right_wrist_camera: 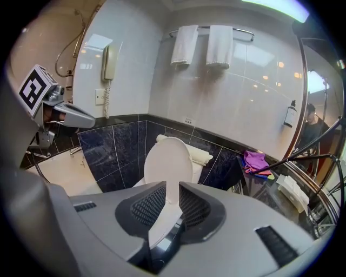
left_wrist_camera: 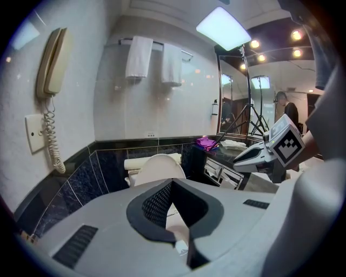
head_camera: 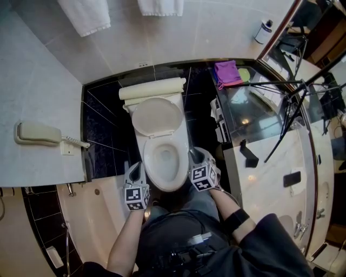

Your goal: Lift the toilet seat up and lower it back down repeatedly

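The white toilet (head_camera: 162, 142) stands between dark tiled walls with its lid (head_camera: 158, 116) raised against the tank; the lid (right_wrist_camera: 167, 159) also shows in the right gripper view. The seat (head_camera: 150, 166) lies down on the bowl. My right gripper (head_camera: 195, 160) is at the seat's right edge. Its jaws (right_wrist_camera: 172, 197) stand a little apart, with the white seat rim running between them and a dark gap on one side. My left gripper (head_camera: 135, 174) hovers beside the bowl's left side, off the seat. Its tips (left_wrist_camera: 172, 186) meet with nothing held.
A wall phone (head_camera: 37, 133) hangs at the left above a beige bathtub (head_camera: 89, 216). Towels (head_camera: 86, 16) hang on the far wall. To the right a counter (head_camera: 270, 157) holds a purple cloth (head_camera: 227, 73), and a black tripod (head_camera: 292, 108) leans over it.
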Action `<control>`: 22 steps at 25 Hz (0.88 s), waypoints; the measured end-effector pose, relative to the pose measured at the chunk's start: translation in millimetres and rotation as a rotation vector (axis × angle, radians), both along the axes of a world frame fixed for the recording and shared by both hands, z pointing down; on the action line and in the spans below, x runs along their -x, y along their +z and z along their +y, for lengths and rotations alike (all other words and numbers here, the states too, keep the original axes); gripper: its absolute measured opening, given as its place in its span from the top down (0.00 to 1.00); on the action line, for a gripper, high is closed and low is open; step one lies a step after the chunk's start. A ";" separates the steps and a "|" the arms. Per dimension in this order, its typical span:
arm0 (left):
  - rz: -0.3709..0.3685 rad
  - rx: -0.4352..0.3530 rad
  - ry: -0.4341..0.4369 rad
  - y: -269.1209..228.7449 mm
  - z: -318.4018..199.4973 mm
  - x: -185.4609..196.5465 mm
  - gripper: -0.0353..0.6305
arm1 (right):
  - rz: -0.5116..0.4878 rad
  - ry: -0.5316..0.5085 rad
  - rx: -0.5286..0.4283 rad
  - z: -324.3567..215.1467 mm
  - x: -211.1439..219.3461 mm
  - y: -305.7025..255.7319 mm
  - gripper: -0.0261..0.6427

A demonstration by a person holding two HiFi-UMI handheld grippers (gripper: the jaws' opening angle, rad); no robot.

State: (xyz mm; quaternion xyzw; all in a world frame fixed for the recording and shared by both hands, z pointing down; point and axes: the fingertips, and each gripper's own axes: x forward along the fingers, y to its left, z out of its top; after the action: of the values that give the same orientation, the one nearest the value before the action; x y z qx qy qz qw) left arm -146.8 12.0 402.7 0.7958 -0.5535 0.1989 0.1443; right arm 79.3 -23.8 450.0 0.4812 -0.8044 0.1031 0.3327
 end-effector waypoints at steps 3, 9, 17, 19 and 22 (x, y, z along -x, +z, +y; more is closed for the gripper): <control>-0.011 0.003 0.014 9.0 -2.0 -3.7 0.95 | -0.031 0.031 0.057 0.6 -7.9 21.8 0.75; -0.034 0.041 0.040 55.7 -1.2 -6.4 0.95 | -0.081 0.104 0.171 11.3 -22.9 90.5 0.64; -0.054 0.032 0.087 119.1 -0.3 -8.1 0.95 | -0.189 0.248 0.355 46.3 -21.6 205.6 0.57; -0.056 0.037 0.095 137.3 2.6 -7.1 0.95 | -0.231 0.277 0.404 57.0 -16.5 238.5 0.57; -0.063 0.044 0.100 166.8 4.7 -6.1 0.95 | -0.297 0.338 0.475 74.7 -19.4 298.1 0.57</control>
State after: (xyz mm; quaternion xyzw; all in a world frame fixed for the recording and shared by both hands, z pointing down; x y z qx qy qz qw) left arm -140.6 16.7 569.5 0.8123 -0.5130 0.2428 0.1341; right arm 98.7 50.9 748.1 0.4967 -0.7063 0.4107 0.2928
